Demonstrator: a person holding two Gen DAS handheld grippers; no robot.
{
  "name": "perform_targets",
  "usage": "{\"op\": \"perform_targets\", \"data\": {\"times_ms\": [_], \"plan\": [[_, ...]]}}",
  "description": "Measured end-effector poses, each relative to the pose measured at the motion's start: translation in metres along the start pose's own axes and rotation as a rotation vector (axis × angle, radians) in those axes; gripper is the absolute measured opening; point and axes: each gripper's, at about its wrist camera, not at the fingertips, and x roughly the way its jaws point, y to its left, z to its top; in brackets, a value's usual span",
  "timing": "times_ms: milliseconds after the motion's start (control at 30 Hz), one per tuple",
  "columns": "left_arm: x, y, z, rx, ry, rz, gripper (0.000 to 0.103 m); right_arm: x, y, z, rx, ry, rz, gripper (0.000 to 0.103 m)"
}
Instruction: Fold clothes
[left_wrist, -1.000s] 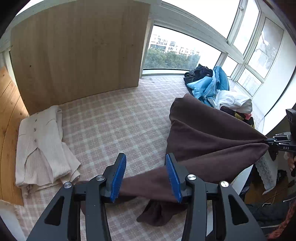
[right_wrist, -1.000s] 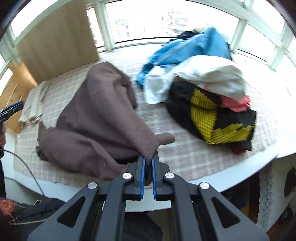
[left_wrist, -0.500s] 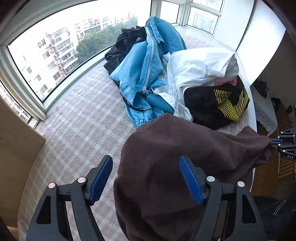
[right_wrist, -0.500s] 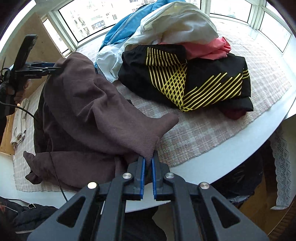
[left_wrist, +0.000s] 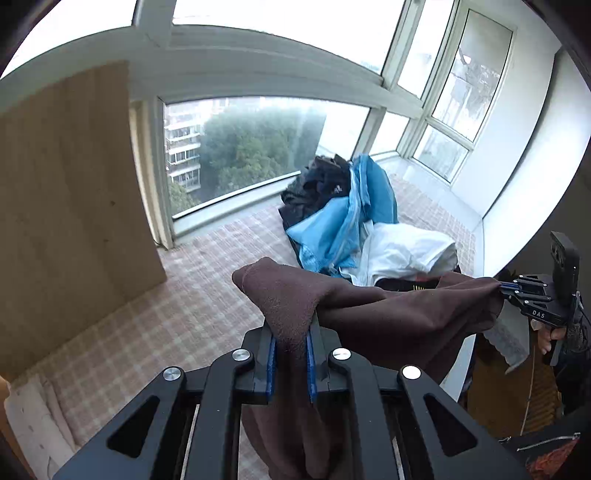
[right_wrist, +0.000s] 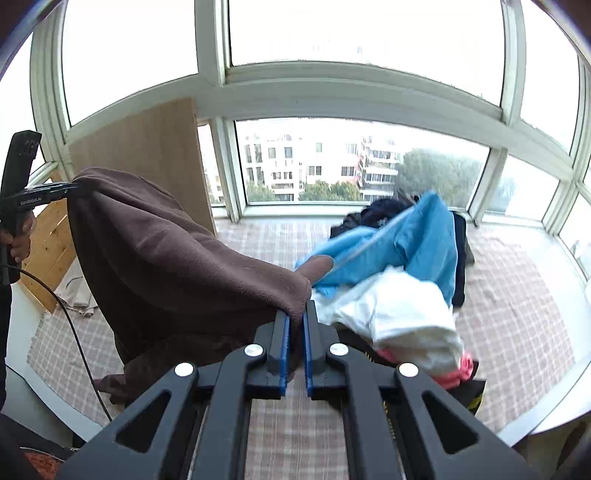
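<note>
A brown fleece garment (left_wrist: 388, 317) hangs stretched in the air between my two grippers, above the checked platform. In the left wrist view my left gripper (left_wrist: 291, 332) is closing its jaws, and its blue pads press on a bunched fold of the cloth. The right gripper (left_wrist: 504, 286) holds the other end at the far right. In the right wrist view my right gripper (right_wrist: 295, 314) is shut on an edge of the brown garment (right_wrist: 177, 266), and the left gripper (right_wrist: 74, 188) pinches the far corner at upper left. The lower part of the garment droops toward the platform.
A pile of unfolded clothes lies at the right: a blue jacket (left_wrist: 343, 221), a white garment (left_wrist: 406, 251), a pink piece (right_wrist: 461, 369). A folded beige garment (left_wrist: 33, 417) lies at the left. A wooden panel (left_wrist: 66, 184) and windows bound the checked cover (left_wrist: 184, 314).
The left gripper went from open around the brown garment to shut on a fold of it. Both grippers rose, lifting the garment off the platform.
</note>
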Motion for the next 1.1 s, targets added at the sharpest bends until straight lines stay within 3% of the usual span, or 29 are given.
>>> {"op": "perform_targets", "data": {"times_ms": [133, 200, 267, 367, 500, 567, 633, 700, 733, 833, 933, 1100], "plan": [[-0.148, -0.011, -0.005, 0.025, -0.224, 0.13, 0.012, -0.042, 0.026, 0.066, -0.08, -0.155, 0.083, 0.006], [-0.197, -0.016, -0.023, 0.019, -0.283, 0.155, 0.013, -0.05, 0.036, 0.075, -0.101, -0.168, 0.14, 0.006], [-0.219, -0.022, -0.053, 0.006, -0.278, 0.179, 0.014, -0.041, 0.047, 0.065, -0.124, -0.128, 0.167, 0.006], [-0.206, -0.027, -0.114, -0.061, -0.154, 0.207, 0.027, 0.002, 0.06, 0.019, -0.119, 0.011, 0.194, 0.007], [-0.136, -0.008, -0.231, -0.254, 0.166, 0.176, 0.026, 0.122, 0.074, -0.098, -0.071, 0.448, 0.238, 0.008], [-0.103, 0.006, -0.284, -0.365, 0.321, 0.164, 0.023, 0.168, 0.073, -0.154, -0.045, 0.619, 0.216, 0.008], [-0.085, 0.014, -0.309, -0.396, 0.404, 0.194, 0.022, 0.185, 0.069, -0.183, -0.055, 0.665, 0.157, 0.012], [-0.073, 0.015, -0.303, -0.313, 0.417, 0.246, 0.022, 0.182, 0.063, -0.186, -0.054, 0.639, 0.163, 0.016], [-0.066, 0.014, -0.293, -0.256, 0.409, 0.255, 0.024, 0.18, 0.06, -0.187, -0.052, 0.625, 0.165, 0.024], [-0.04, 0.008, -0.259, -0.084, 0.379, 0.206, 0.057, 0.169, 0.045, -0.183, -0.033, 0.571, 0.173, 0.039], [0.007, 0.011, -0.228, 0.049, 0.385, 0.152, 0.057, 0.167, 0.038, -0.183, -0.015, 0.576, 0.169, 0.039], [0.088, 0.029, -0.206, 0.094, 0.521, 0.034, 0.057, 0.169, 0.034, -0.188, 0.025, 0.59, 0.162, 0.039]]}}
